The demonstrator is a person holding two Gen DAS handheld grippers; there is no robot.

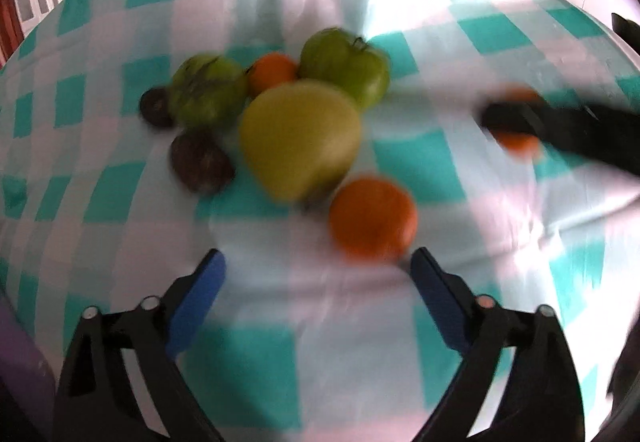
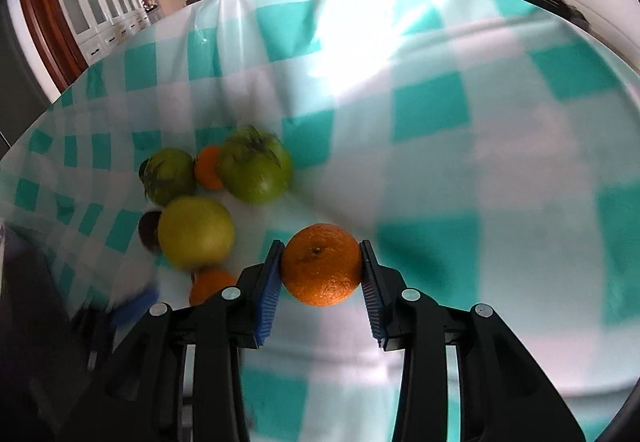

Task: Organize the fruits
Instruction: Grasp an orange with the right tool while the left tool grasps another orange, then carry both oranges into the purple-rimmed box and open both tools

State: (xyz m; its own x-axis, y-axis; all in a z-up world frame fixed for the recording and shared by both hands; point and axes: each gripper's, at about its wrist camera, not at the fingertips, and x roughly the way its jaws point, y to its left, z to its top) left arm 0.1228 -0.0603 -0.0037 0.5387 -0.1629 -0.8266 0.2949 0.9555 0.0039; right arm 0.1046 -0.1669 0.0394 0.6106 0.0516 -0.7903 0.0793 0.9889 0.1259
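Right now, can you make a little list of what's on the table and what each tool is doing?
surface: checked teal and white tablecloth
right tool: shut on a held orange
left tool: open, holding nothing
nearest to left tool: another orange
pile: big yellow-green fruit, two green tomatoes, small orange, two dark fruits

No readable text (both views are blurred).

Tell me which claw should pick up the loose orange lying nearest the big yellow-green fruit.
Left. The left claw is open with the round orange just ahead of its fingertips, while the right claw is shut on another orange fruit.
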